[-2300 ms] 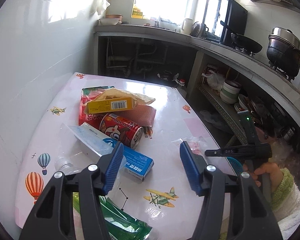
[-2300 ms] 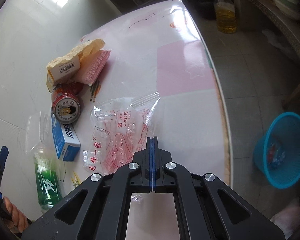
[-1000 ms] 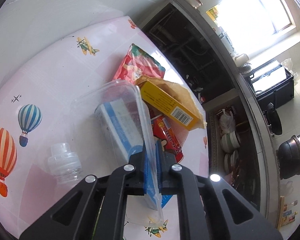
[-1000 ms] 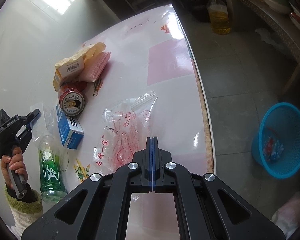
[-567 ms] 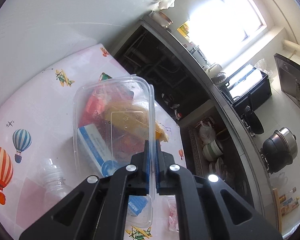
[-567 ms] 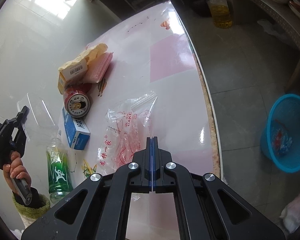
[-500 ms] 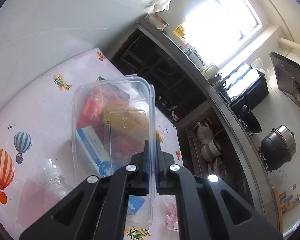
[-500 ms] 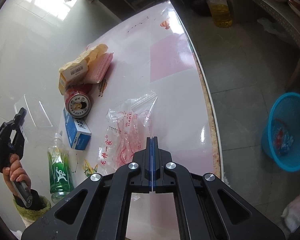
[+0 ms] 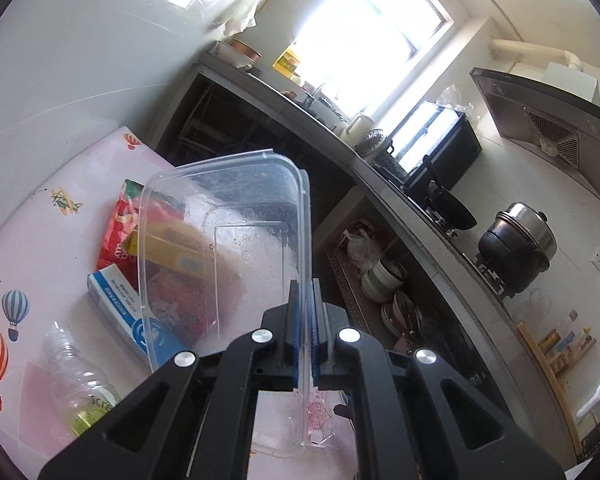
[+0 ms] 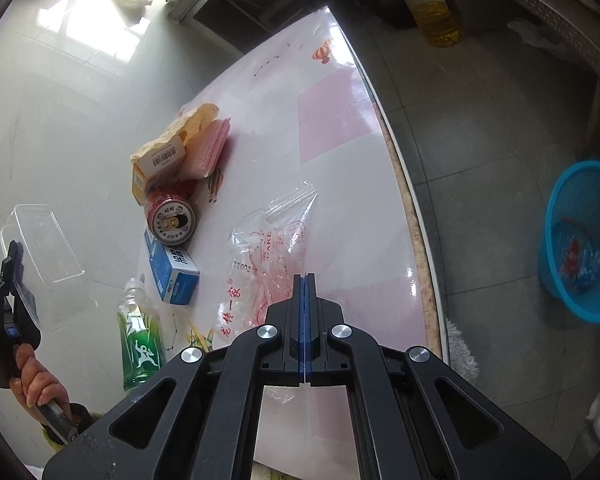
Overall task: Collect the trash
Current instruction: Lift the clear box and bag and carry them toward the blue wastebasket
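- Left wrist view: the left gripper (image 9: 305,320) is clamped on the right rim of a clear plastic tub (image 9: 228,248), held off the table (image 9: 40,240). Half a second earlier the tub covered the litter; it now stands higher against the dark counter opening, with more of the kitchen showing.
- The tub is thin, rectangular, round-cornered, misted with droplets, tilted on edge.
- Seen through and beside it: a yellow carton (image 9: 168,250), a red wrapper (image 9: 120,216), a blue-and-white box (image 9: 120,300) and a clear bottle (image 9: 80,384), all on the glossy balloon-printed tablecloth.
- Right wrist view: the right gripper (image 10: 304,316) is fully closed on nothing, over a crinkled printed plastic bag (image 10: 268,264); framing is almost unchanged.
- At left, a hand (image 10: 32,380) raises the tub (image 10: 44,244) further than before.
- A red can (image 10: 171,218) lies on its side; a blue mesh basket (image 10: 584,240) stands on the floor, well apart from the table.
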Demonstrator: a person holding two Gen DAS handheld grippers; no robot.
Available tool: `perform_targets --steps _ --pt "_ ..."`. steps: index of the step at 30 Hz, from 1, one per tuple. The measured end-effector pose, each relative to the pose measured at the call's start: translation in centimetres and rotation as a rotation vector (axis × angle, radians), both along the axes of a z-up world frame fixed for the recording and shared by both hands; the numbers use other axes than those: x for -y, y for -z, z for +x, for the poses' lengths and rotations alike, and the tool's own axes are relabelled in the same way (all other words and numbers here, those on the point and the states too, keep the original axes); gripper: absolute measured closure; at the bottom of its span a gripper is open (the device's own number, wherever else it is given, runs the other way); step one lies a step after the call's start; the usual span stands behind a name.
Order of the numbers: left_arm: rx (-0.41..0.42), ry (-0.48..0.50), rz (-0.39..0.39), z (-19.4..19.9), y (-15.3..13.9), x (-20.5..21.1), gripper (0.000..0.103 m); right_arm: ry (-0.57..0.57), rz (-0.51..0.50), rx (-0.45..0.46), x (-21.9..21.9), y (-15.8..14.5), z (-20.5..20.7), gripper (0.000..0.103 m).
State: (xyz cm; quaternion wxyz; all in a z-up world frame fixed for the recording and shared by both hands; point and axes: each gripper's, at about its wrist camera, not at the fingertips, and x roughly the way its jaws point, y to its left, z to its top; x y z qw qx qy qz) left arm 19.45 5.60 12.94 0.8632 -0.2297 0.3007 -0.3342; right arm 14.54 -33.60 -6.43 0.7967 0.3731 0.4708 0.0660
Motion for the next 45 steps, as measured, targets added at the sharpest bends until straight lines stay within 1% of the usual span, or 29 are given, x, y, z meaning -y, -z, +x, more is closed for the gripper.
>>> perform_targets --steps 4,11,17,45 --pt "-0.014 0.037 0.012 -0.2 0.5 1.8 0.100 0.008 0.019 0.012 0.4 -0.3 -0.3 0.103" --pt "-0.026 0.073 0.019 -0.6 0.8 3.4 0.100 0.018 0.050 0.029 1.1 -0.5 -0.9 0.103" --pt "-0.024 0.080 0.026 -0.7 0.7 3.8 0.100 0.018 0.073 0.037 1.1 -0.6 -1.0 0.103" --pt "-0.010 0.115 0.056 -1.1 0.4 5.5 0.100 0.036 0.117 0.090 3.0 -1.8 -2.6 0.103"
